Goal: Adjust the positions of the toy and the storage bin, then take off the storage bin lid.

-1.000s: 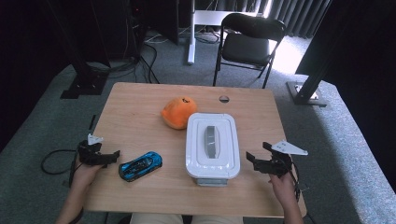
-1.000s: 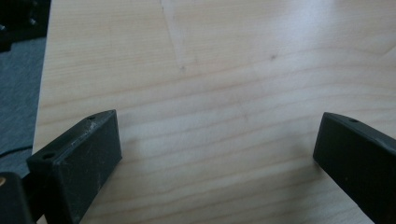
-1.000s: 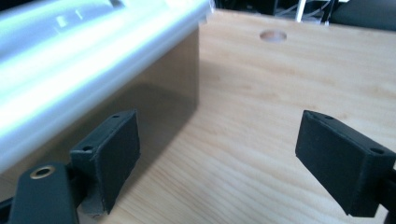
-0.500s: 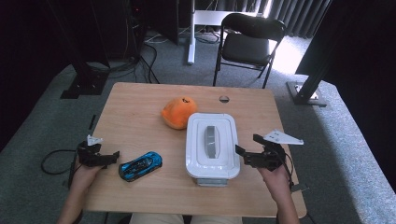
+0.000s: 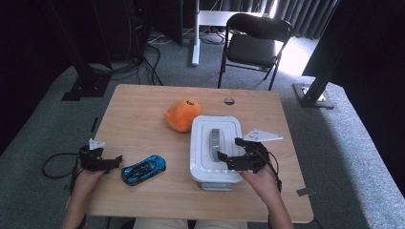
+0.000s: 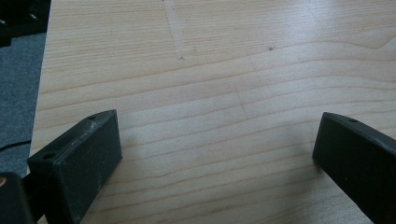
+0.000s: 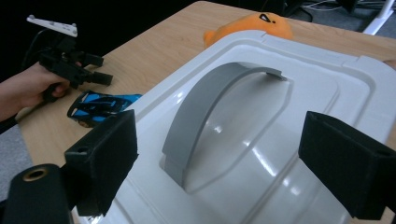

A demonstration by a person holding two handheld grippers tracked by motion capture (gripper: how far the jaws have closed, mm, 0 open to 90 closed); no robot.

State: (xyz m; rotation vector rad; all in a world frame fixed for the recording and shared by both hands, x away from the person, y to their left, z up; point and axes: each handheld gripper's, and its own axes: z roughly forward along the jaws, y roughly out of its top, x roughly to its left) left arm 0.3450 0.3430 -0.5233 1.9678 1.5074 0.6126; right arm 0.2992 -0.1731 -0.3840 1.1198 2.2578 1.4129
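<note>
A white lidded box (image 5: 203,160) with a grey arched handle (image 5: 215,140) stands right of the table's middle. My right gripper (image 5: 229,155) hangs open over the lid's right side. In the right gripper view its jaws (image 7: 233,158) stand wide apart on either side of the handle (image 7: 210,107), not touching it. A blue toy car (image 5: 143,169) lies left of the box, and an orange plush (image 5: 181,114) lies behind it. My left gripper (image 5: 114,160) is open just left of the car, over bare wood (image 6: 215,154).
A small dark round hole (image 5: 229,100) sits in the wooden table (image 5: 143,114) near its far edge. A black chair (image 5: 255,40) and black stand bases (image 5: 86,88) are on the carpet beyond. A cable (image 5: 55,164) loops on the floor at the left.
My right gripper has moved left from the table's right edge to over the box lid, its jaws now astride the handle. The left gripper, car and plush have stayed put.
</note>
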